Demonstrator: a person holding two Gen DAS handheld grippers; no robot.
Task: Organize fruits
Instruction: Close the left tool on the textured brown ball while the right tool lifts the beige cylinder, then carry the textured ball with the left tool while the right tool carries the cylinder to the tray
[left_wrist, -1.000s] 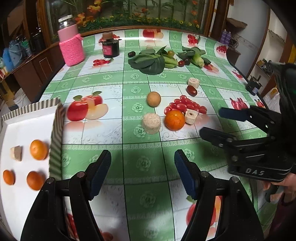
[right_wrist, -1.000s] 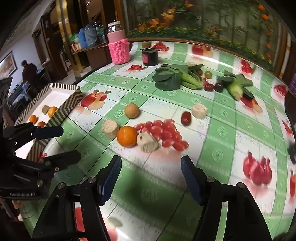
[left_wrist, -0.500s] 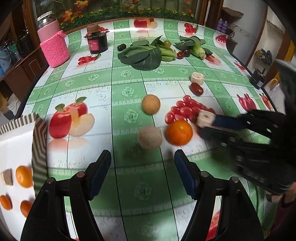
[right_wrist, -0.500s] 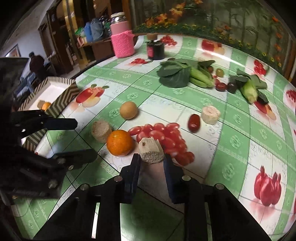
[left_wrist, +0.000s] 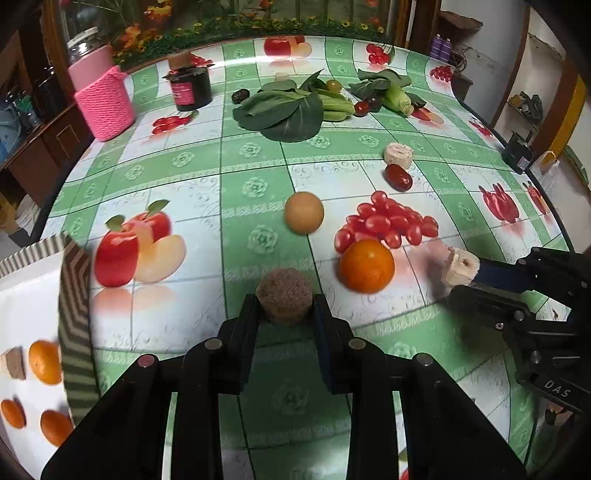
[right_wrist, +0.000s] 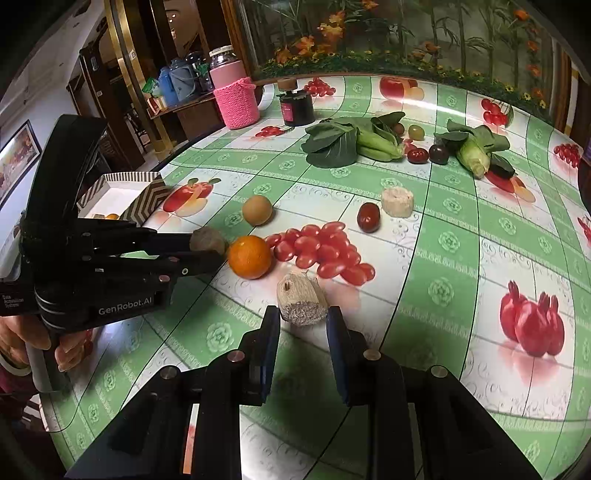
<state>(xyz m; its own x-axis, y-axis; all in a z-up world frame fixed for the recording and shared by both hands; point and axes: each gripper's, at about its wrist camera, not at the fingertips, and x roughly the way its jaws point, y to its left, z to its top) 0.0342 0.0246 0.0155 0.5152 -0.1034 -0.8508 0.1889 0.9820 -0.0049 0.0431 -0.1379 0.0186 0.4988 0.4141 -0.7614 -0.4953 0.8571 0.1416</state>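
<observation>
Both grippers work low over the table (left_wrist: 221, 155), which carries a green and white cloth printed with fruits. On the left side, the left gripper (left_wrist: 284, 314) has its two fingers closed around a round brown chunk (left_wrist: 284, 295), touching it on both sides, and the chunk seems to rest on the cloth. More to the right, the right gripper (right_wrist: 302, 321) pinches a pale cut cylinder piece (right_wrist: 301, 295) between its blue pads; this piece lies tilted just in front of the printed cherry tomatoes. At the left edge stands a white tray (left_wrist: 33, 280) with a striped rim, and it holds several small oranges (left_wrist: 44, 362). Between the two held pieces sits a loose orange (left_wrist: 366, 266), just beside the brown chunk. Behind it is a tan round fruit (left_wrist: 304, 213), and farther right a red date (left_wrist: 398, 177) near another pale piece (left_wrist: 398, 156).
</observation>
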